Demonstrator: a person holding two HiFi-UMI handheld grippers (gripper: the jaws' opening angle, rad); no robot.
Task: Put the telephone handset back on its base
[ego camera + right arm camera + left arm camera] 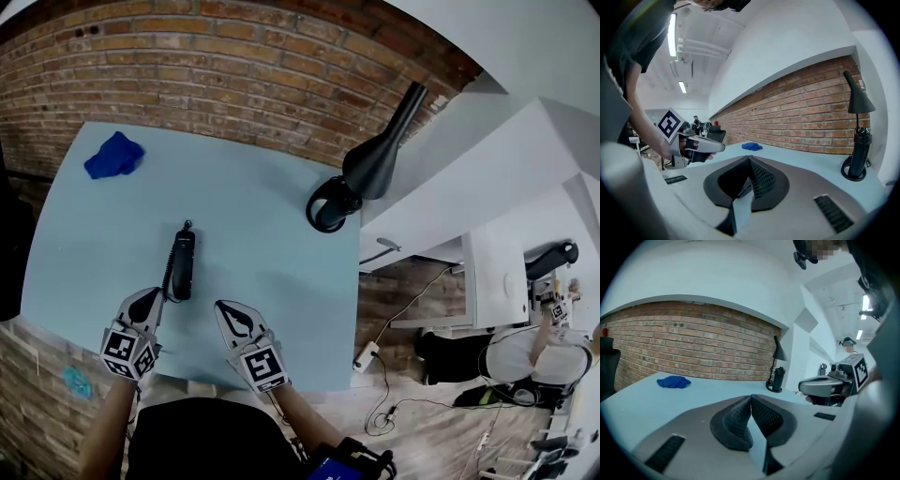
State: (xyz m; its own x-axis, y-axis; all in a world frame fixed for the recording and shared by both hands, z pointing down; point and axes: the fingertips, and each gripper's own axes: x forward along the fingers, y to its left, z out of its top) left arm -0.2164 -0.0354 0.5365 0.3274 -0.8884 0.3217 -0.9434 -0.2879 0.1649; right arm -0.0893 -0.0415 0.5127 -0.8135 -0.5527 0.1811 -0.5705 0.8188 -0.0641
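Head view showed the black telephone handset [181,264] lying on the blue table [272,216], just ahead of the left gripper [150,294]; no separate base could be made out. Both the left gripper and right gripper [223,307] were closed, holding nothing. Handset judged rigid, light, smooth; grip across its narrow middle.

Pale blue tabletop [262,234], pretty bare. Crumpled blue cloth [113,156] sits in the far left corner, a black desk lamp [330,204] stands by the right edge, and a black telephone handset [181,264] lies near the front edge.
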